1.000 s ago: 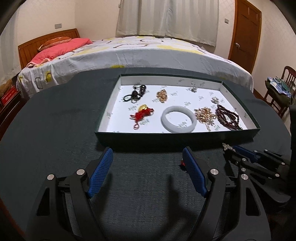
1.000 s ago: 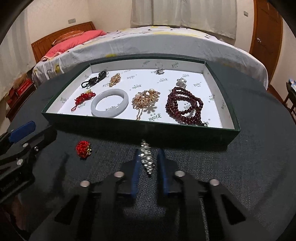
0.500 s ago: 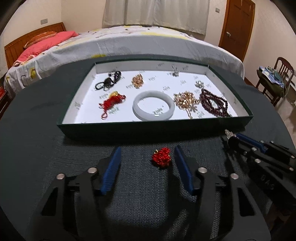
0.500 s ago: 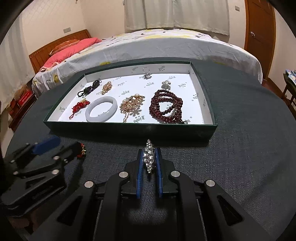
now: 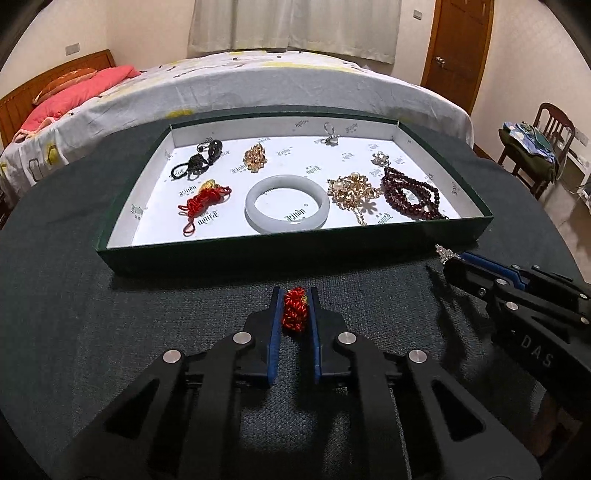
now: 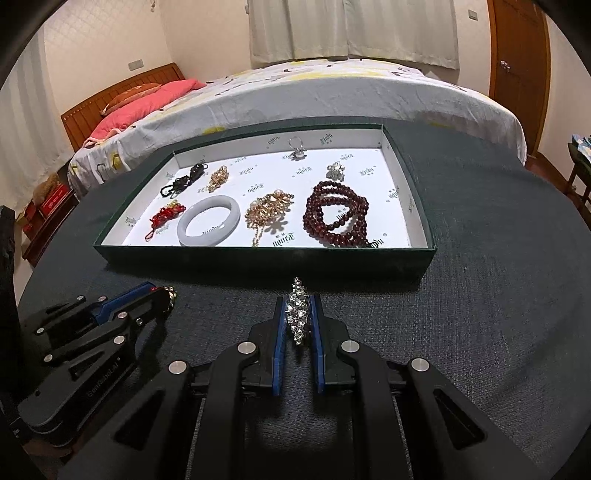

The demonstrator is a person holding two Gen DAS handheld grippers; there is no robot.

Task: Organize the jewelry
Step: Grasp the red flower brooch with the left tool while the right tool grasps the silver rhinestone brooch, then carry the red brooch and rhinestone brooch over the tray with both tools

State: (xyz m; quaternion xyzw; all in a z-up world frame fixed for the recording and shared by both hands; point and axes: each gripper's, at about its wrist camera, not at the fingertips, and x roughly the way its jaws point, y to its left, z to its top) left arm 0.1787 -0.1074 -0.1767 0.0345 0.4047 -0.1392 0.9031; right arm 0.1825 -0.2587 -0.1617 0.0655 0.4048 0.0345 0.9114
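A round table (image 5: 66,302) covered in dark cloth stands beside a bed (image 5: 229,85) with a pink pillow (image 5: 70,96). Curtains (image 6: 351,29) hang behind the bed; a wooden door (image 5: 458,48) and a chair (image 5: 550,129) stand to the right.

A green tray (image 5: 258,251) with a white lining rests on the table. It holds a white bangle (image 5: 287,203), a red cord (image 5: 203,201), dark beads (image 5: 410,192), a gold chain (image 5: 354,192), a black cord (image 5: 199,160) and smaller pieces too small to identify.

The left gripper (image 5: 294,314) points steeply down at the table just before the tray. Its jaws have just been closing and now clamp a red ornament (image 5: 294,310), apparently touching the cloth. The right gripper (image 6: 298,317), angled likewise and beside the left, is clenched on a crystal brooch (image 6: 298,314).
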